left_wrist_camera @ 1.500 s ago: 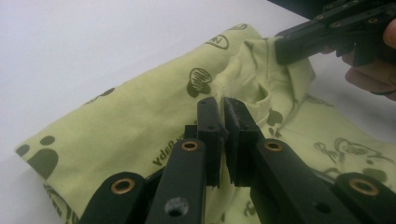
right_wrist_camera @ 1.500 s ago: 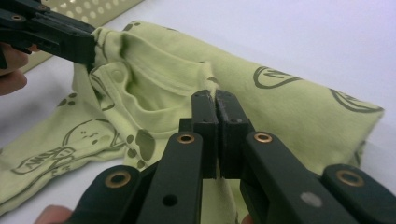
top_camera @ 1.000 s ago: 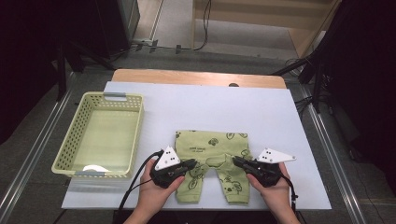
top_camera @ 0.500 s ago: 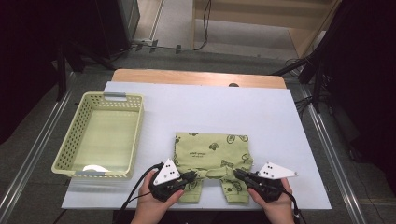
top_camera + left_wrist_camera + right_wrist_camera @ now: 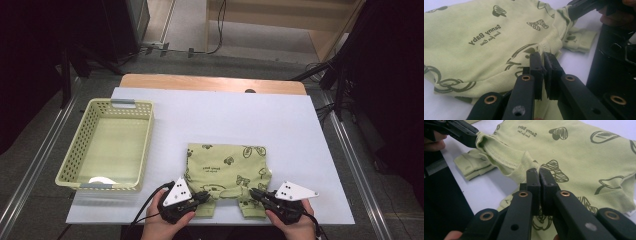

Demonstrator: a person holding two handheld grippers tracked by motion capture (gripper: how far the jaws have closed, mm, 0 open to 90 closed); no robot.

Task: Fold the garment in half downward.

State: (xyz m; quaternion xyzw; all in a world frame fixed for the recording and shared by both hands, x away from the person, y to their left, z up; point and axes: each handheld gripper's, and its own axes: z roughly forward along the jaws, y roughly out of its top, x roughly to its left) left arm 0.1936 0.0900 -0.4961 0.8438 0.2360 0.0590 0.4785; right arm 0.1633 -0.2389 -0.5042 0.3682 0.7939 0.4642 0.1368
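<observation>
A light green baby garment [image 5: 225,167] with dark prints lies on the white board near its front edge, folded over itself. My left gripper [image 5: 204,196] is shut on its ribbed band at the near left, and my right gripper [image 5: 252,192] is shut on the same band at the near right. In the left gripper view the jaws [image 5: 543,56] pinch the ribbed edge of the garment [image 5: 474,37], with the right gripper [image 5: 584,7] farther along the band. In the right gripper view the jaws [image 5: 539,172] pinch the garment [image 5: 579,152], and the left gripper [image 5: 461,131] grips the far end.
A pale green plastic basket [image 5: 149,130] stands at the left of the white board [image 5: 300,130], with something white in its near corner. The board's front edge lies just under both hands. A wooden tabletop shows behind the board.
Both hands have drawn toward the board's front edge, pulling the ribbed band with them, so the garment's fold now covers more of its legs.
</observation>
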